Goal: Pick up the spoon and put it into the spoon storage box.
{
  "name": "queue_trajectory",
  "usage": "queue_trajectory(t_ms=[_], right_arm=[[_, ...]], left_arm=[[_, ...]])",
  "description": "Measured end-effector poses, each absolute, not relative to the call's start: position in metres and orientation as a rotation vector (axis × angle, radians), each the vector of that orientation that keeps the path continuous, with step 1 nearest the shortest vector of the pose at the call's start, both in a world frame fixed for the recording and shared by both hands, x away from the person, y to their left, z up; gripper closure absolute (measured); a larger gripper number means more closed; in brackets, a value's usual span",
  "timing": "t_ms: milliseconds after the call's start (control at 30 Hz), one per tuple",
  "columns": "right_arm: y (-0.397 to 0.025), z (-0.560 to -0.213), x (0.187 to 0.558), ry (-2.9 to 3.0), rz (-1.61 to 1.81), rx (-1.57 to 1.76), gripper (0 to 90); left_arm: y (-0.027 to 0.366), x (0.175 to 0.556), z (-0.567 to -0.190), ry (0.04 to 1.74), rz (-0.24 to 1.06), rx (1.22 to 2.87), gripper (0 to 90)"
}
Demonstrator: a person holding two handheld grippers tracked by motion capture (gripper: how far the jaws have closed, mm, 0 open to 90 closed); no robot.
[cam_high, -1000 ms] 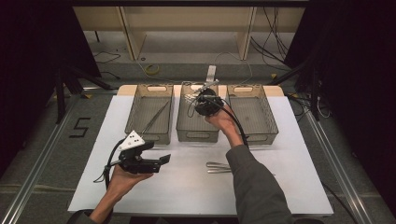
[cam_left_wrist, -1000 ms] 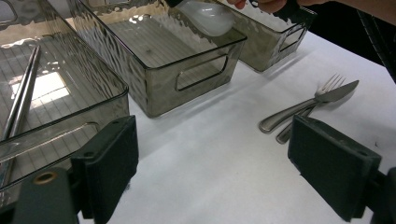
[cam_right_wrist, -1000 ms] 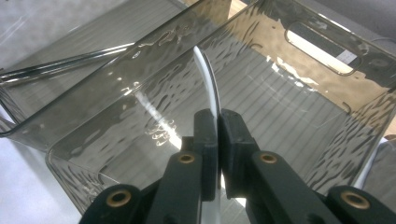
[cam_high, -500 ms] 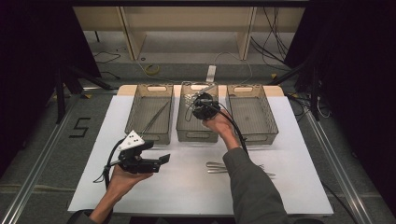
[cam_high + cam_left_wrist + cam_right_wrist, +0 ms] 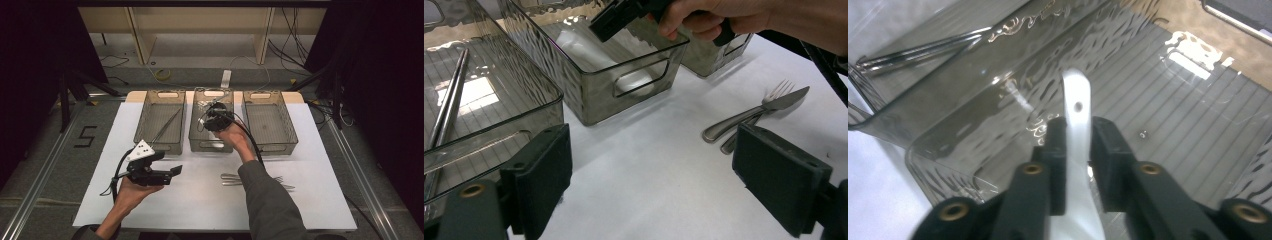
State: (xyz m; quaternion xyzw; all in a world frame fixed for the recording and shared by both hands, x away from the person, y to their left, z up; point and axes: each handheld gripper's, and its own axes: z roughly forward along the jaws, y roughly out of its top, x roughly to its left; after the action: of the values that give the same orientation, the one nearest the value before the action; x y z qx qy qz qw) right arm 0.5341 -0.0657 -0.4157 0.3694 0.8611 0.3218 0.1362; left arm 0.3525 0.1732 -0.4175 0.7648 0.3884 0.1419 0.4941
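Lowering the white spoon (image 5: 1077, 125) clamped in the right gripper (image 5: 1078, 145) deep into the middle bin (image 5: 200, 141) before release avoids bounce, left gripper (image 5: 651, 175) idling open.

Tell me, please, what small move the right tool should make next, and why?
Probably lower a little and open. The right tool is shut on a white spoon over the middle bin, and the spoon appears already inside the bin's walls. The left tool waits open, while a knife and fork lie on the table.
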Motion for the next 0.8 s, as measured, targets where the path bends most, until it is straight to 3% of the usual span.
queue_trajectory(t_ms=[200, 400, 800], right_arm=[[-0.068, -0.403, 0.523, 2.512, 0.991, 1.032, 53.5], [-0.076, -0.394, 0.501, 2.500, 1.067, 1.007, 43.2], [-0.101, -0.399, 0.459, 2.439, 1.116, 1.042, 36.9]], left_arm=[[0.174, 0.353, -0.417, 0.943, 0.346, 1.853, 15.7], [0.174, 0.353, -0.417, 0.941, 0.350, 1.856, 15.7], [0.175, 0.352, -0.417, 0.942, 0.353, 1.849, 15.7]])
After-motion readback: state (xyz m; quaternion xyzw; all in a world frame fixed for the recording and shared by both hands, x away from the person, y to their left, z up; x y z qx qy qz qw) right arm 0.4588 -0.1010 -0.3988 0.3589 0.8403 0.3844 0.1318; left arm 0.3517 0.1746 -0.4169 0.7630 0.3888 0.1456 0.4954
